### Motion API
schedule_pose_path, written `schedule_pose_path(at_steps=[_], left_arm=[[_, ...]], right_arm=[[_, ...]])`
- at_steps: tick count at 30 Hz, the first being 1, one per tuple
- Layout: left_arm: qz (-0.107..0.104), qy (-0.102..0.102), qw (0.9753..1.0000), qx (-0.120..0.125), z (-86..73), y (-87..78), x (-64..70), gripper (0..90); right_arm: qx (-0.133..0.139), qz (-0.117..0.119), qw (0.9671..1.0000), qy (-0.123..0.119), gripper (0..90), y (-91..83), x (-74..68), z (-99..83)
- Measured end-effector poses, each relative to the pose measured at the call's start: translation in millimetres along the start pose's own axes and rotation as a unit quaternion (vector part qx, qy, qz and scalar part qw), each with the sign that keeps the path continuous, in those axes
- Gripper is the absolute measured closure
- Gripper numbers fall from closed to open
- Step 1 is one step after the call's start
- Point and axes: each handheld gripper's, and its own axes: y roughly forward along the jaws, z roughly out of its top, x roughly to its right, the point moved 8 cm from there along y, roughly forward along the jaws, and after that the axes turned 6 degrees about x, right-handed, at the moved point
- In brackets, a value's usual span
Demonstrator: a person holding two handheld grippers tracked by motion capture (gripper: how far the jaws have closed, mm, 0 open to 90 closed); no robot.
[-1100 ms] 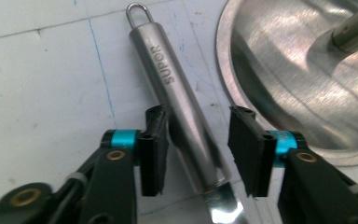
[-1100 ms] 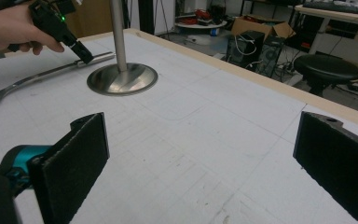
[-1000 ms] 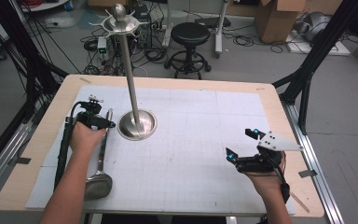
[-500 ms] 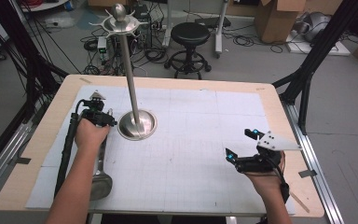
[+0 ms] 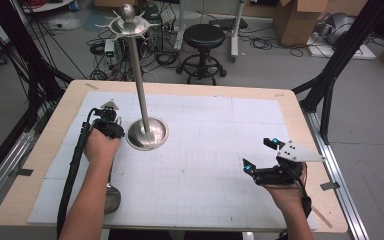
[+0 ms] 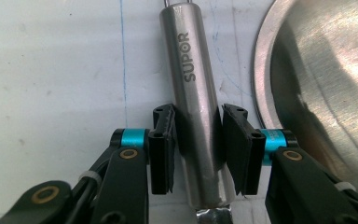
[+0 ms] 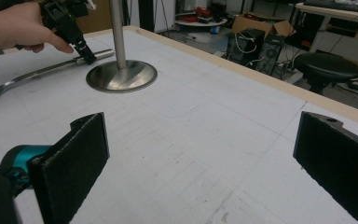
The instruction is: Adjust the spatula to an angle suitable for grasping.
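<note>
A steel ladle lies on the white mat at the left, its bowl (image 5: 111, 198) near the front edge and its handle (image 6: 191, 70), marked SUPOR, running away from me. My left gripper (image 5: 111, 122) is shut on the handle near its far end, a pad pressing each side (image 6: 198, 140). Just to its right stands a tall steel stand with a round base (image 5: 147, 134) and a hooked top (image 5: 126, 21). My right gripper (image 5: 256, 153) hovers low over the mat's right side, open wide (image 7: 200, 154) with nothing between its pads.
The mat covers a wooden table (image 5: 300, 112). A thick black cable (image 5: 72, 170) trails from the left gripper along the left forearm. Beyond the table stand a black stool (image 5: 204, 37), cardboard boxes (image 5: 295, 17) and floor cables.
My left gripper has shifted a little to the right and forward, coming down over the ladle's handle end. The ladle, the stand and the right gripper have stayed put.
</note>
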Motion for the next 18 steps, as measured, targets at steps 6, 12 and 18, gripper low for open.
schedule_pose_path(at_steps=[6,12,18], left_arm=[[-0.017,0.002,0.9998,-0.003,-0.3,-1.5,0.0,68.7],[-0.029,0.005,0.9995,0.009,1.8,-8.4,1.4,68.7],[-0.063,0.008,0.9967,0.050,8.5,-30.2,2.1,68.9]], right_arm=[[-0.002,-0.001,1.0000,0.002,2.1,-0.3,1.3,-1.5],[-0.002,0.001,1.0000,0.002,2.1,-0.2,1.0,-1.7],[-0.001,0.002,1.0000,0.001,2.1,-0.1,0.8,-1.2]])
